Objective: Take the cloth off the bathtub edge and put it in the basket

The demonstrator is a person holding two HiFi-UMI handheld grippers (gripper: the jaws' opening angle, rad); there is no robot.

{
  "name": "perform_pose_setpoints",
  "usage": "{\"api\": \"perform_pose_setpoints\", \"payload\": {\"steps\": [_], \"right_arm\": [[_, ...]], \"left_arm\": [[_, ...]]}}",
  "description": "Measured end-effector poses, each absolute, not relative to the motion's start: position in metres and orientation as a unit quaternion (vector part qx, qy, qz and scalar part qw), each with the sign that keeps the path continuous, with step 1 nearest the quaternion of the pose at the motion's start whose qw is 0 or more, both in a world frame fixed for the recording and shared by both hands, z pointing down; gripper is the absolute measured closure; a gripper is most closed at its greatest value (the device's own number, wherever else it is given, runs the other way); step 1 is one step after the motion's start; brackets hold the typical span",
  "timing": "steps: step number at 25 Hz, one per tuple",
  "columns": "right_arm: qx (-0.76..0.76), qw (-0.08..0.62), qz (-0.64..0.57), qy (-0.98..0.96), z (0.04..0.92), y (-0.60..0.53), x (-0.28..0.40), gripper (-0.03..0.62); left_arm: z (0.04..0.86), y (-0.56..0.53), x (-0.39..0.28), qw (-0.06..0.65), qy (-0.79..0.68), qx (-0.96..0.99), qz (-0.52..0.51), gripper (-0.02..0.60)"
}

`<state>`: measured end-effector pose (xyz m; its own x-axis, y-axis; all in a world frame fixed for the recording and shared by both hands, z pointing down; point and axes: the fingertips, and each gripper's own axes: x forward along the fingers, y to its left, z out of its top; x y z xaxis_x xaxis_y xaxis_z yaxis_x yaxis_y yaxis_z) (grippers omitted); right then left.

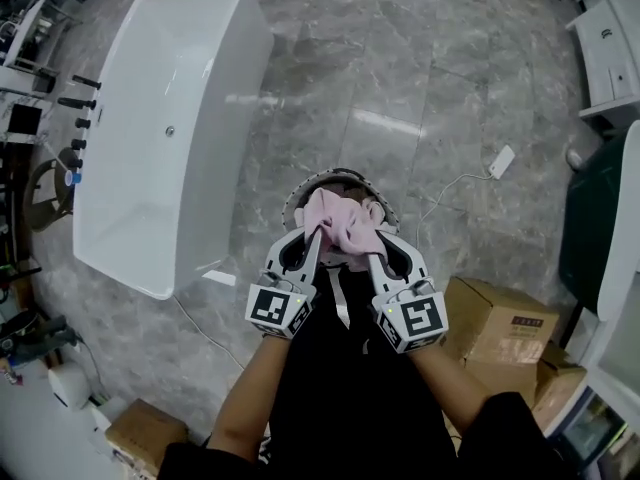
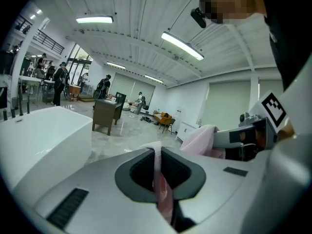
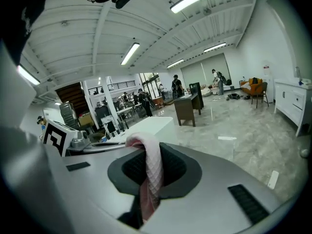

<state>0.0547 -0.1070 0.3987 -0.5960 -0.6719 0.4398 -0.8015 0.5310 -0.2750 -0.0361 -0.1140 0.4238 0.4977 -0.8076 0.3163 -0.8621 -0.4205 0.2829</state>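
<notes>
A pink cloth (image 1: 343, 224) hangs bunched between both grippers, held above a round basket (image 1: 300, 190) on the floor. My left gripper (image 1: 316, 232) is shut on one end of the cloth (image 2: 157, 179). My right gripper (image 1: 369, 236) is shut on the other end, a waffle-textured fold (image 3: 152, 172) draped over its jaws. The two grippers sit close together, tips pointing away from the person. The white bathtub (image 1: 165, 128) stands to the left on the grey marble floor, its edge bare. Most of the basket is hidden behind the cloth and grippers.
Cardboard boxes (image 1: 500, 326) lie at the right near the person, another box (image 1: 140, 430) at lower left. A white cable with a plug (image 1: 500, 162) runs across the floor. Black taps (image 1: 78, 98) stand beside the tub. A white cabinet (image 1: 610, 38) is at far right.
</notes>
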Motion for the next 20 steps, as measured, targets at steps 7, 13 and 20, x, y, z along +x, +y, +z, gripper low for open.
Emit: {"api": "perform_pose_setpoints", "payload": {"steps": [7, 13, 20], "right_arm": [[0.416, 0.188, 0.247, -0.855, 0.486, -0.106, 0.037, 0.548], [0.403, 0.220, 0.259, -0.850, 0.554, -0.106, 0.026, 0.548], [0.385, 0.253, 0.264, -0.847, 0.620, -0.111, 0.016, 0.546]], "left_arm": [[0.522, -0.111, -0.033, 0.262, -0.490, 0.827, 0.088, 0.561], [0.590, -0.104, -0.045, 0.283, -0.486, 0.818, 0.120, 0.561], [0.656, -0.106, -0.046, 0.292, -0.469, 0.819, 0.154, 0.561]]}}
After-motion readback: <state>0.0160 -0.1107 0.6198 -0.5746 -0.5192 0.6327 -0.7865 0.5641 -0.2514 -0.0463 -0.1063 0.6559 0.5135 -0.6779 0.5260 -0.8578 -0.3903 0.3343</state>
